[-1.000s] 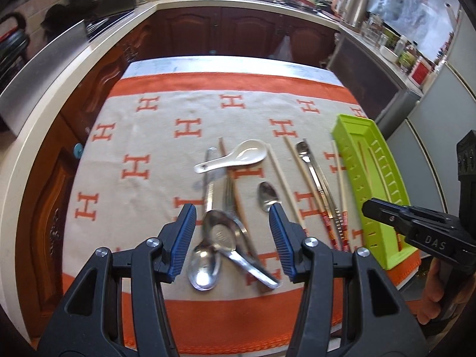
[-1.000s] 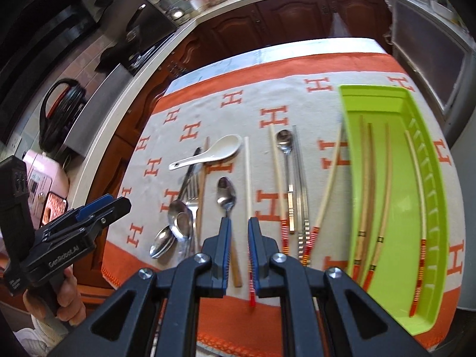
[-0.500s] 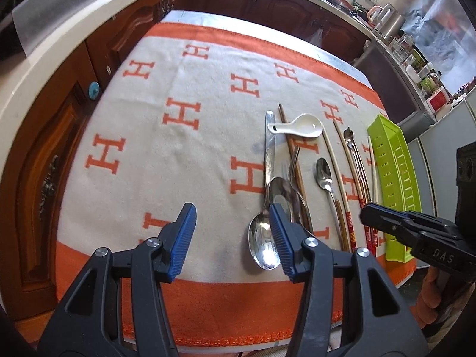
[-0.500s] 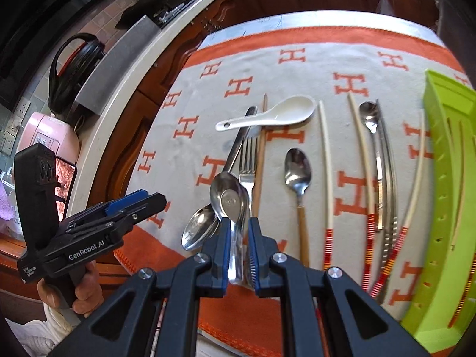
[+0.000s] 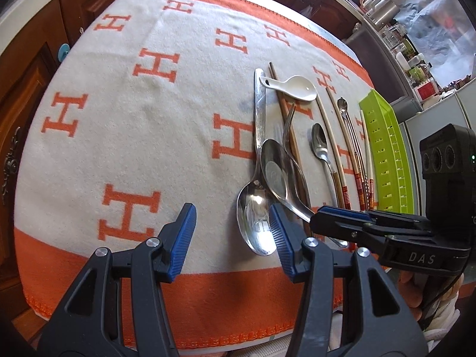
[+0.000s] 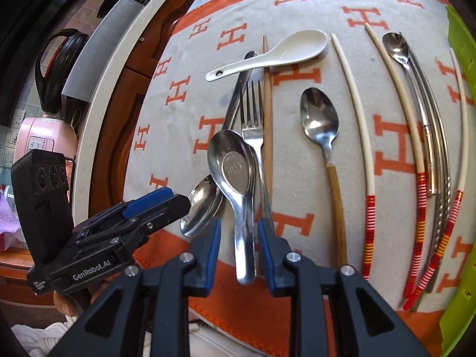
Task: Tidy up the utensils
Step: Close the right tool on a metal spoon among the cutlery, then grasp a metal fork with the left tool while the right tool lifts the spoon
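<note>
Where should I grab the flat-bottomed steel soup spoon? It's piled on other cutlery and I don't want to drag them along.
Grip the flat-bottomed steel soup spoon by its handle end near the cloth's orange border, coming from the near edge. Its bowl rests on a round steel spoon and beside a steel fork; the handle lies clear between the opening right tongs.
</note>
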Available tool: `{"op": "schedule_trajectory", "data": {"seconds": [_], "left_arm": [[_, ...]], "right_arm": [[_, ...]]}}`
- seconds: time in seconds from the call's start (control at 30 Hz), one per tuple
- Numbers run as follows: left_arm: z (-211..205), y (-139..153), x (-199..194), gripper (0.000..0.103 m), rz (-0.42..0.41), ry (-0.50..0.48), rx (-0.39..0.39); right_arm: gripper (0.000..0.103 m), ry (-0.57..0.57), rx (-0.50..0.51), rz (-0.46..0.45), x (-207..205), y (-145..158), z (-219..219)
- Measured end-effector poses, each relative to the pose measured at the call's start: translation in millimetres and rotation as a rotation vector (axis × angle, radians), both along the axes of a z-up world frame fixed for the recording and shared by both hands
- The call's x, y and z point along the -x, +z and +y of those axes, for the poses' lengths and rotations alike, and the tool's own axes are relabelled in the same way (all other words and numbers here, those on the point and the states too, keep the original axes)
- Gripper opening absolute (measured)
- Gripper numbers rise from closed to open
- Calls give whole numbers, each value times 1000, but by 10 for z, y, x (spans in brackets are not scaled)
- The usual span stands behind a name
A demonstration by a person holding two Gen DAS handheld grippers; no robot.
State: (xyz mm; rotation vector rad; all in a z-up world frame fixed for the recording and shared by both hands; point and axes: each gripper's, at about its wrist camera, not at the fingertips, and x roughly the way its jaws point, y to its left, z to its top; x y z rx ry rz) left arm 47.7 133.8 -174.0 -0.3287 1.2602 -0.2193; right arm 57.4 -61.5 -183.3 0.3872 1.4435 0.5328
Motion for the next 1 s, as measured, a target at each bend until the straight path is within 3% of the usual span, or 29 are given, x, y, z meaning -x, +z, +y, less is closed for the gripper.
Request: {"op": "schedule_trajectory", "data": {"seconds": [0.4, 0.53, 0.7, 1.0], "left_arm": [[50, -108, 6, 48, 34, -1, 62], [63, -111, 3, 48, 33, -1, 68], [49, -113, -4, 48, 39, -9, 76], [-64, -124, -17, 48, 61, -26, 102]], "right_arm": [[25, -38, -136, 126, -72, -249, 37], [14, -47, -169, 153, -77, -306, 38], [4, -67, -178, 111, -66, -227, -27], [4, -117, -162, -14, -54, 47, -230]]}}
